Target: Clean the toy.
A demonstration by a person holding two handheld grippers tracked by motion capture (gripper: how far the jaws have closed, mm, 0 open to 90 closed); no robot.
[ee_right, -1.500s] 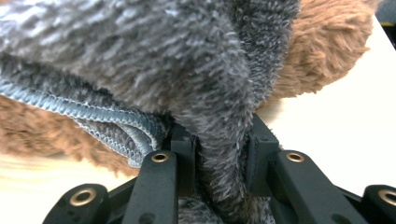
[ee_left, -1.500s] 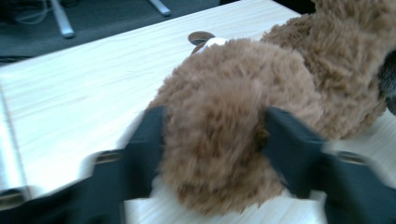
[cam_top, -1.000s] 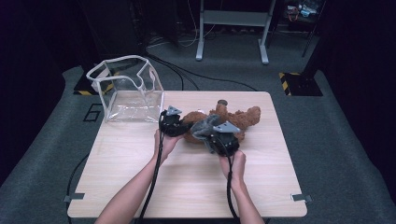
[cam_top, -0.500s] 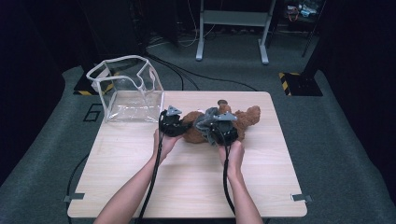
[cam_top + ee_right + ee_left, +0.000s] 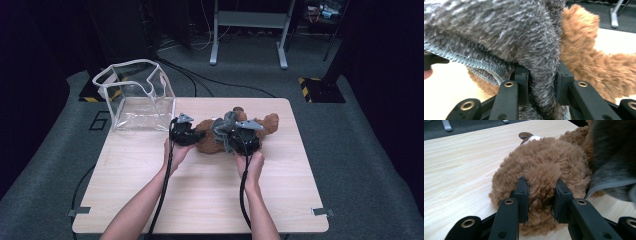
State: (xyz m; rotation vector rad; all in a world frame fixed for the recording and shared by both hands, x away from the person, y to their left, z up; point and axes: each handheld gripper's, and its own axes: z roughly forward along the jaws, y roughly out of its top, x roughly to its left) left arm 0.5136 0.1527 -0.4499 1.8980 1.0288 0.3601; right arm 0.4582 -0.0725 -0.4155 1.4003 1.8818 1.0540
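Counting from the near edge: two forearms coming in from the bottom of the high view, two grippers, one bear, one grey garment, one clear bag, one table.

Left gripper (image 5: 186, 134) sits left of centre in the high view, clamped on the bear (image 5: 212, 140). In the left gripper view its jaws pinch a tuft of brown fur low in the frame, fur bulging up between the pads and around them.

Right gripper (image 5: 242, 140) sits just right of centre, clamped on the garment (image 5: 226, 127). In the right gripper view a fold of grey fleece is squeezed between the jaws at bottom centre; a ribbed hem runs along the left side of that frame.

Bear: brown, shaggy plush, lying on the table (image 5: 200, 200) mid-frame, between the two grippers and stretching toward the right, one limb reaching past the right gripper. A pale patch shows at top centre of the left gripper view; can't tell which part it is.

Garment: grey, fuzzy, draped over the bear's middle, touching it.

Bag (image 5: 135, 97): transparent with white trim, open top, standing at the upper-left corner of the table, just beside the left gripper, apart from the bear.

Beyond the table: dark floor, cables, a grey metal stand (image 5: 248, 30) at top centre.
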